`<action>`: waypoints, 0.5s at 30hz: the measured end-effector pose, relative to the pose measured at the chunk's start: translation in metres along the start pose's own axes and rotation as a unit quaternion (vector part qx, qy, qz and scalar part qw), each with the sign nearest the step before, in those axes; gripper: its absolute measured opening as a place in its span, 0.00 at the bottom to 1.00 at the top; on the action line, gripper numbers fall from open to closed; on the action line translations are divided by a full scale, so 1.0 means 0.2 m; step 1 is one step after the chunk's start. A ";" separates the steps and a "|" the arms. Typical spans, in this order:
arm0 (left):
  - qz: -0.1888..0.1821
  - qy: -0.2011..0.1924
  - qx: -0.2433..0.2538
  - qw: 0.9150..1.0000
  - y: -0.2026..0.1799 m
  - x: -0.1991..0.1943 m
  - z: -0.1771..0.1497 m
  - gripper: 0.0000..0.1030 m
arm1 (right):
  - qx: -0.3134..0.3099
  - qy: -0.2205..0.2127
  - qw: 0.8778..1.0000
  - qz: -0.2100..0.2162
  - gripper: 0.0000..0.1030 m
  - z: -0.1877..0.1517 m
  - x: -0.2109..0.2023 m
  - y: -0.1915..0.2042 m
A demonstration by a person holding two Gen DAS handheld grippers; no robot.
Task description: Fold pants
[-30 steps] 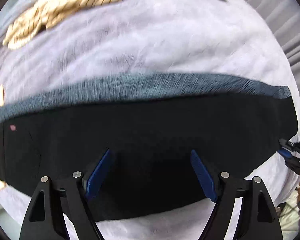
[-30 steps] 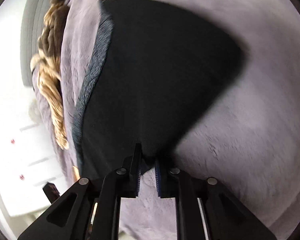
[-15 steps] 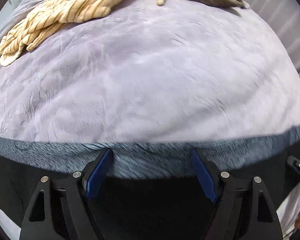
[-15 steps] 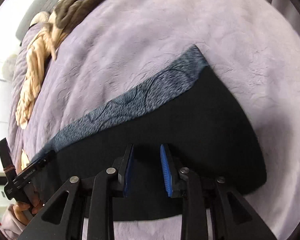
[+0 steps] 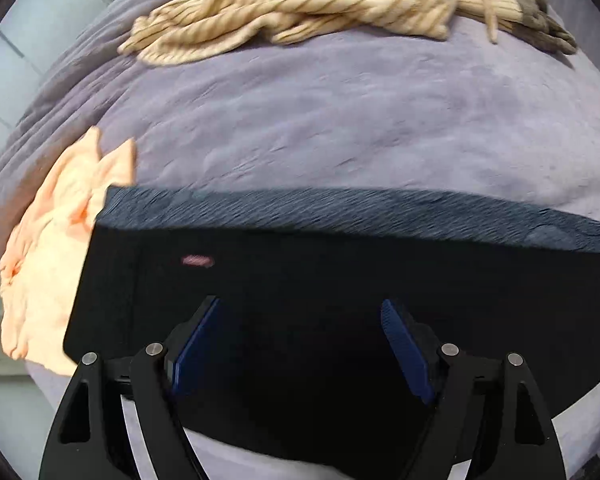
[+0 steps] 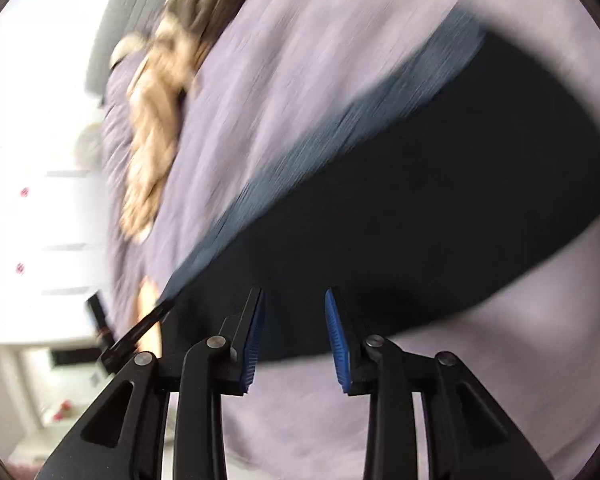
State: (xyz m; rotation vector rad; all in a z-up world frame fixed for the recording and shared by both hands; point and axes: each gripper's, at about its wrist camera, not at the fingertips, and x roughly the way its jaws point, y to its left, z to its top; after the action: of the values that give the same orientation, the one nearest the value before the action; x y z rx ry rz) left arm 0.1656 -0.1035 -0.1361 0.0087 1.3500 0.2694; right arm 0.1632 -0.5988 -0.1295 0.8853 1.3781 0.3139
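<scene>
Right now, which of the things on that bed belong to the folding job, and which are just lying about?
Part of the job:
black pants
left claw
right claw

Just lying about:
tan striped garment
peach cloth
lilac blanket

Right wrist view smeared throughout by motion. Black pants (image 6: 440, 200) lose edge detail; grey waistband (image 6: 340, 128) reads only as streaks. Tan knit garment (image 6: 156, 120) at far left is shapeless. Left wrist view: pants run off the right edge; small pink tag (image 5: 197, 261) too blurred to read.
</scene>
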 end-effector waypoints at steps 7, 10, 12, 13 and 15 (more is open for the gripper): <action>-0.030 0.041 -0.064 0.997 0.41 0.27 -0.22 0.82 | 0.052 0.132 0.986 0.092 0.35 -0.42 0.79 0.27; -0.018 0.030 -0.027 0.999 0.37 0.27 -0.22 0.83 | 0.057 0.137 0.985 0.092 0.35 -0.48 0.94 0.35; -0.022 0.028 -0.018 0.999 0.37 0.28 -0.22 0.84 | 0.051 0.134 0.987 0.076 0.39 -0.49 1.01 0.40; -0.030 0.028 -0.018 0.999 0.38 0.29 -0.22 0.84 | 0.050 0.129 0.988 0.066 0.42 -0.49 1.03 0.42; -0.039 0.026 -0.013 0.999 0.39 0.29 -0.23 0.86 | 0.057 0.120 0.990 0.055 0.43 -0.46 1.05 0.45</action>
State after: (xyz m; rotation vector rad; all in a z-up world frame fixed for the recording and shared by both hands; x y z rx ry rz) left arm 0.1169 -0.0228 -0.1892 -0.0723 1.3944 0.2234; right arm 0.1494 -0.3669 -0.2121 1.0464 1.5830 0.4414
